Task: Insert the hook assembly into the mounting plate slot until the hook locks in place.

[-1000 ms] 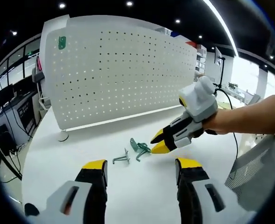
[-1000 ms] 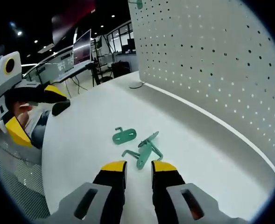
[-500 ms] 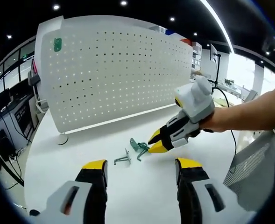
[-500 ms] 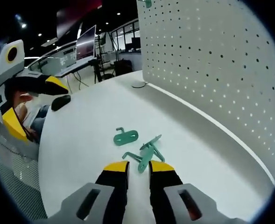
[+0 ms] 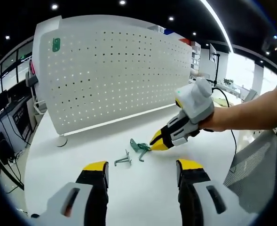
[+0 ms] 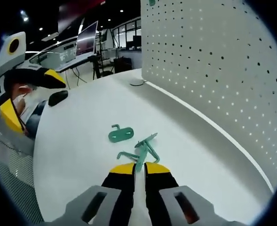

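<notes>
White pegboard panel (image 5: 114,75) upright on white table (image 5: 143,188); ceiling spotlights (image 5: 54,6); desks with monitors (image 6: 84,44) behind.

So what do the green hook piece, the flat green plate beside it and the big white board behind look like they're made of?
Green hook assembly: thin bent strips with crisp folds, likely sheet metal with a matte green coat. Flat green plate: same green, flat with a slot, probably coated metal too. White pegboard: rigid perforated panel, smooth white; painted metal or plastic, can't tell.

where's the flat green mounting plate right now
In the right gripper view the flat green slotted mounting plate lies on the white table, just left of the green metal hook assembly that the right gripper has closed on.
</notes>
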### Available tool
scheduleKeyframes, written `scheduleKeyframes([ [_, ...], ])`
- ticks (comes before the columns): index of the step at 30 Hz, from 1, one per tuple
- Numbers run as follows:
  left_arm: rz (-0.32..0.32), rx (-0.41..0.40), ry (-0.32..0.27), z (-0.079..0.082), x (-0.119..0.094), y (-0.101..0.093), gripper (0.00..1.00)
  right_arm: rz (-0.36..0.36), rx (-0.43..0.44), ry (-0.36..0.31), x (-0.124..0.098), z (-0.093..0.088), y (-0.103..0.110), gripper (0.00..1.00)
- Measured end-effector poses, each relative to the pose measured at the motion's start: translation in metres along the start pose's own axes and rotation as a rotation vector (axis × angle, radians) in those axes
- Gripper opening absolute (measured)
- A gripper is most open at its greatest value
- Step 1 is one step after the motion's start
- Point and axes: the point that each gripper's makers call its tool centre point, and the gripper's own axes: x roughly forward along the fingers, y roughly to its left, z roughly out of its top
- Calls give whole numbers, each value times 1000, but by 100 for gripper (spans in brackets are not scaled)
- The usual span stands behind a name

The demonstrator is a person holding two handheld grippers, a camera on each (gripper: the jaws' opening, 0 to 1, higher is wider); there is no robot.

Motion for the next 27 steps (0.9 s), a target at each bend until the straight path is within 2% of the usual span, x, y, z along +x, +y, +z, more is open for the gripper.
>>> scheduleKeyframes([
  [27,-16,-7,7,-1,3,-2,58,3,-34,4,4,-2,-4,1],
])
